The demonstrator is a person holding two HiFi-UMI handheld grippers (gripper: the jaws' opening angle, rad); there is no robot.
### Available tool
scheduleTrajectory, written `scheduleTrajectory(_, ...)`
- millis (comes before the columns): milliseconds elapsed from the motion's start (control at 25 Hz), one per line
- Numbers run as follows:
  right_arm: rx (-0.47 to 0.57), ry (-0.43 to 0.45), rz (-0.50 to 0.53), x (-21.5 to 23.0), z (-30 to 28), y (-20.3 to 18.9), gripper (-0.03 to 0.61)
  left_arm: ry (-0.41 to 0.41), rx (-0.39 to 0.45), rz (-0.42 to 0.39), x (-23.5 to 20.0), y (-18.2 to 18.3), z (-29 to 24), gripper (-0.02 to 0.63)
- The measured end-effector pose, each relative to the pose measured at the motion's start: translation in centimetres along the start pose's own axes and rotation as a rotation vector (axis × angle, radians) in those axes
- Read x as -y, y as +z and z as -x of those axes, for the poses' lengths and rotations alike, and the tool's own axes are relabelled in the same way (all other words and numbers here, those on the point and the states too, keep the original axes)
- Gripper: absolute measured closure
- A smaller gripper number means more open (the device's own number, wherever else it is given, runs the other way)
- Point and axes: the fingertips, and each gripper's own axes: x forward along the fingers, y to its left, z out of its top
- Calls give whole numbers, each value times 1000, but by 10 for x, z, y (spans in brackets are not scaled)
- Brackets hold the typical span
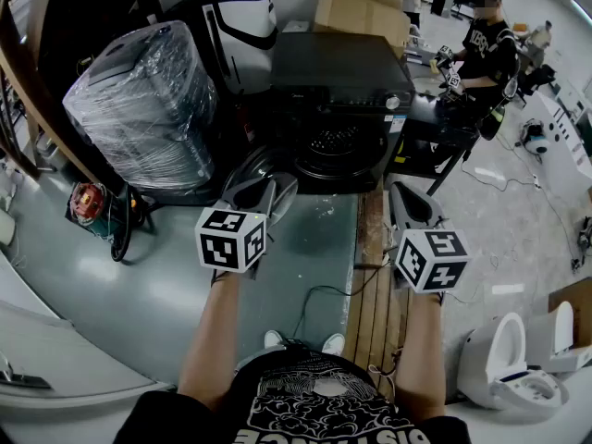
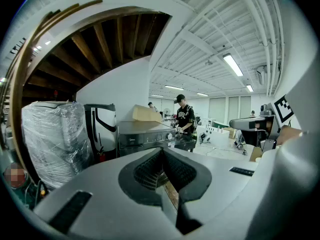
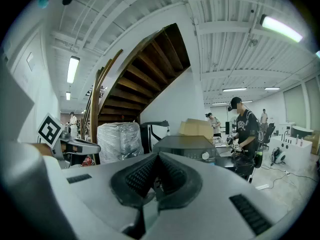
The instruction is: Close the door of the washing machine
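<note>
A black front-loading washing machine (image 1: 342, 77) stands on the floor ahead of me, its round drum opening (image 1: 333, 143) showing. Its door (image 1: 252, 166) looks swung out to the left, partly hidden behind my left gripper (image 1: 268, 185). That gripper hovers just in front of the door, shut with nothing between its jaws. My right gripper (image 1: 400, 192) is level with it, below the machine's right corner, also shut and empty. The machine (image 2: 145, 134) sits beyond the closed jaws in the left gripper view (image 2: 161, 156), and the machine (image 3: 186, 146) also appears beyond the right gripper (image 3: 156, 166).
A plastic-wrapped appliance (image 1: 139, 100) stands left of the machine, with a black-and-white unit (image 1: 236, 17) and a cardboard box (image 1: 361, 7) behind. A person (image 1: 486, 44) works at the back right. Wooden planks (image 1: 375, 276) and a cable lie underfoot; a white toilet (image 1: 513, 359) sits at the right.
</note>
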Motion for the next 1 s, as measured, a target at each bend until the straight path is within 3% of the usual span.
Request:
scheduleTrajectory(560, -5, 48, 22, 6, -13, -6, 555, -8, -16, 14, 9, -2, -19, 580)
scheduleTrajectory(1000, -18, 101, 23, 38, -27, -16, 552, 61, -20, 16, 23, -2, -43, 572)
